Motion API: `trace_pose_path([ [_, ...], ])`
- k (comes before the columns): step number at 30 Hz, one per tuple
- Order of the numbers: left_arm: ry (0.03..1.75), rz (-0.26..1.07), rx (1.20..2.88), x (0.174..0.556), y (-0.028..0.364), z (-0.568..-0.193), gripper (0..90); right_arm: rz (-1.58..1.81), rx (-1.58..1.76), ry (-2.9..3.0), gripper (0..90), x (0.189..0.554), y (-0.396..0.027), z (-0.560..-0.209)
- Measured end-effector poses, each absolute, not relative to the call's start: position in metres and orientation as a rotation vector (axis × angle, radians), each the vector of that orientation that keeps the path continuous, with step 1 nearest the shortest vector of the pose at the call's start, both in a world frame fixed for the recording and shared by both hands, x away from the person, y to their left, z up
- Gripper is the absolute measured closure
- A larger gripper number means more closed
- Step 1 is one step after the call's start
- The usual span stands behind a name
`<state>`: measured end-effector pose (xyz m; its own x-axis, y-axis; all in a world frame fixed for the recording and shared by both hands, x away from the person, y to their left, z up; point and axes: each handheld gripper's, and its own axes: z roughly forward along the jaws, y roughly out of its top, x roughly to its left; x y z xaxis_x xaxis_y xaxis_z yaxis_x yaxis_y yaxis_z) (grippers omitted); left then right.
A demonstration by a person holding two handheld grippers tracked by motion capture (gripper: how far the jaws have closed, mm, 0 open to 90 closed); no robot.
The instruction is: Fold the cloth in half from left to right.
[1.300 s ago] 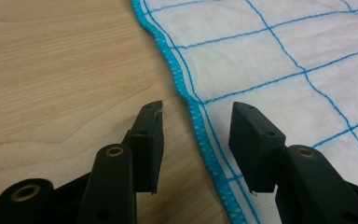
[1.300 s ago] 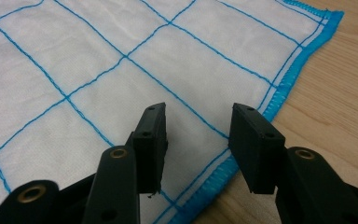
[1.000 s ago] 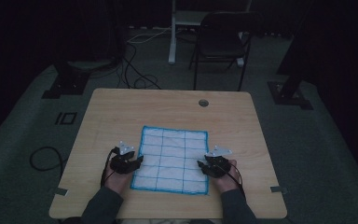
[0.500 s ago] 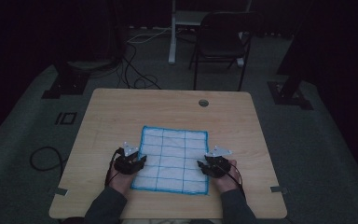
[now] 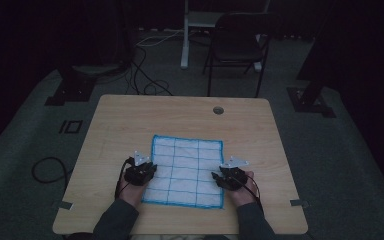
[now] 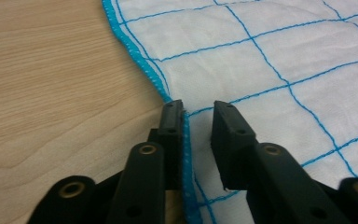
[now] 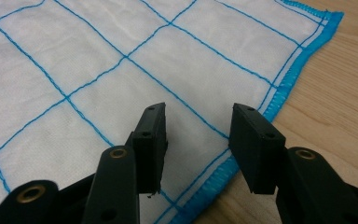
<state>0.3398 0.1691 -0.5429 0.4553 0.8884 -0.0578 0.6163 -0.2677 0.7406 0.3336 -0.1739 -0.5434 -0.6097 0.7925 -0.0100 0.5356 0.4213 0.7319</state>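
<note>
A white cloth (image 5: 187, 167) with a blue grid and blue stitched border lies flat on the wooden table (image 5: 180, 115). My left gripper (image 5: 145, 171) rests at the cloth's left border near the front. In the left gripper view its jaws (image 6: 198, 109) stand a narrow gap apart, the left one along the blue hem (image 6: 140, 60), with nothing pinched. My right gripper (image 5: 223, 177) sits at the cloth's right border. Its jaws (image 7: 200, 114) are wide apart above the cloth (image 7: 98, 84), close to the hem (image 7: 284, 88).
A round cable hole (image 5: 218, 110) is near the table's far edge. Beyond the table stand a dark chair (image 5: 237, 45) and a white post (image 5: 185, 35). Cables (image 5: 145, 85) trail on the floor. Bare wood surrounds the cloth on all sides.
My left gripper has shifted slightly right, onto the cloth's left border. The right gripper and the cloth have stayed in place.
</note>
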Motion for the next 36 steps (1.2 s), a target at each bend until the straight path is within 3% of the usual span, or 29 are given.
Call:
trace_pose_path([
  [7,1.282,0.466,1.973,0.340,0.168,-0.543,86.2,1.006,1.139,2.325,56.2,0.334,-0.174,-0.543],
  [36,1.374,0.433,1.896,0.322,0.188,-0.543,87.2,1.036,1.192,2.268,53.7,0.335,-0.188,-0.540],
])
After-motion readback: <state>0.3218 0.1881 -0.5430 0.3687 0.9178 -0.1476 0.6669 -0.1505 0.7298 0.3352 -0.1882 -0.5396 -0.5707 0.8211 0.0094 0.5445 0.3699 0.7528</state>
